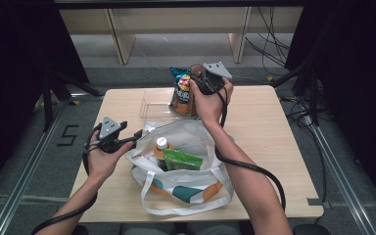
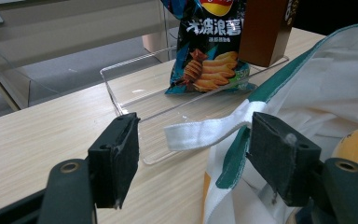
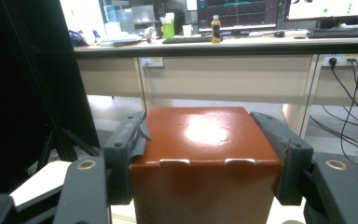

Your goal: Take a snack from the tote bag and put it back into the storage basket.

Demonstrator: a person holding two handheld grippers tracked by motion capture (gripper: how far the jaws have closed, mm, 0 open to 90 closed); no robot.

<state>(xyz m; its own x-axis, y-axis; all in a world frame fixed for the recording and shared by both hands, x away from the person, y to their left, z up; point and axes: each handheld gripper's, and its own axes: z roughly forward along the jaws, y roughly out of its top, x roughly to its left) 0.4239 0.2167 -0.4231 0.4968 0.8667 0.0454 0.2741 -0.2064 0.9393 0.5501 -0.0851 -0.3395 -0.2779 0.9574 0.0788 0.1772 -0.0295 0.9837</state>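
Observation:
A white tote bag (image 1: 188,131) with green trim stands open near the table's front; inside it are a white-capped bottle (image 1: 161,146) and a green packet (image 1: 182,160). My left gripper (image 1: 138,133) sits at the bag's left rim. Its jaws are open, and the bag's white strap (image 2: 205,133) hangs loose between them (image 2: 193,140). My right gripper (image 1: 197,81) is raised at the far side of the table, shut on a brown box (image 3: 205,154). The box (image 2: 265,30) hangs beside an upright chips bag (image 1: 181,93) in a clear tray (image 1: 152,105).
The light wooden table (image 1: 274,142) has bare room to the right of the bag. Black frame legs and cables lie on the floor around it. A desk with monitors and a bottle stands beyond, in the right gripper view.

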